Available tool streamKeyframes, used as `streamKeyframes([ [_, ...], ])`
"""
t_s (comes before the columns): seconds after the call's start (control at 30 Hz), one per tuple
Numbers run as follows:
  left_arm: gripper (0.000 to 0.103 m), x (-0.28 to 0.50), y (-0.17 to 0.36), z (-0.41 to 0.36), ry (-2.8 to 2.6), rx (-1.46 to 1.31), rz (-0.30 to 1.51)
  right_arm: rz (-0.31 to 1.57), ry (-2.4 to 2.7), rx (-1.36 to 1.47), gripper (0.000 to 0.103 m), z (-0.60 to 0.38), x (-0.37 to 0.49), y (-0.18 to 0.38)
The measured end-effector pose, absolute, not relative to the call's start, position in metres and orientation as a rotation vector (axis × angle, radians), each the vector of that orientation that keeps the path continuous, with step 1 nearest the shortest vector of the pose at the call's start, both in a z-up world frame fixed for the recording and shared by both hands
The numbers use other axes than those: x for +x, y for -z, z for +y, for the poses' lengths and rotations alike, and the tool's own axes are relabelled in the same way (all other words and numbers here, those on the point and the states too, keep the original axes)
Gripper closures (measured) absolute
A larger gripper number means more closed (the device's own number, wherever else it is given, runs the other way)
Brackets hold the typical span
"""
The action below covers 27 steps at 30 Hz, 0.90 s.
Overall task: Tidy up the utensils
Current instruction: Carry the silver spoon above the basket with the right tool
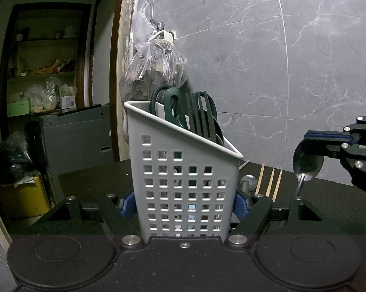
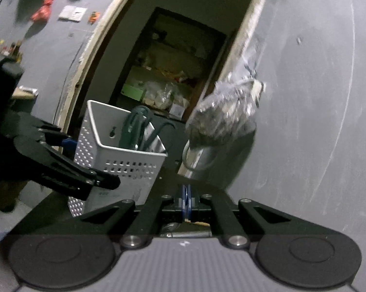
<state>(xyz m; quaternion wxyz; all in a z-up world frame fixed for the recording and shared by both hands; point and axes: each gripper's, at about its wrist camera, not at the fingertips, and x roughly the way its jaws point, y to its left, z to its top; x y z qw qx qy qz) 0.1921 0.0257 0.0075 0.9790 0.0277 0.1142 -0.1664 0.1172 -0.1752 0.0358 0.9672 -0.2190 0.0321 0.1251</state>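
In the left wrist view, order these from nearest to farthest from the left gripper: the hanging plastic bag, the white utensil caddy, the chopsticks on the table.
1. White utensil caddy: centre, clamped between the left gripper jaws.
2. Chopsticks: lying on the table just right of the caddy.
3. Hanging plastic bag: behind and above the caddy, on the wall.

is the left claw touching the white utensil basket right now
Touching. The left wrist view shows the left claw with its blue pads pressed against both sides of the white utensil basket.
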Motion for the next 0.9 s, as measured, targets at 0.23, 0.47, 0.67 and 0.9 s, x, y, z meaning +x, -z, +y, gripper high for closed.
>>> streamKeyframes([
  [0.23,0.026,0.192,-0.008,0.026,0.335,0.055,0.230,0.031,-0.265,-0.536,0.101,-0.159,0.110,-0.027],
  [0.47,0.026,0.192,-0.008,0.026,0.335,0.056,0.230,-0.030,-0.259,-0.614,0.101,-0.150,0.101,-0.024],
  [0.67,0.026,0.192,-0.008,0.026,0.336,0.056,0.231,-0.047,-0.259,-0.685,0.101,-0.141,0.098,-0.015],
  [0.9,0.026,0.192,-0.008,0.026,0.336,0.054,0.231,-0.052,-0.280,-0.703,0.101,-0.138,0.097,-0.013],
])
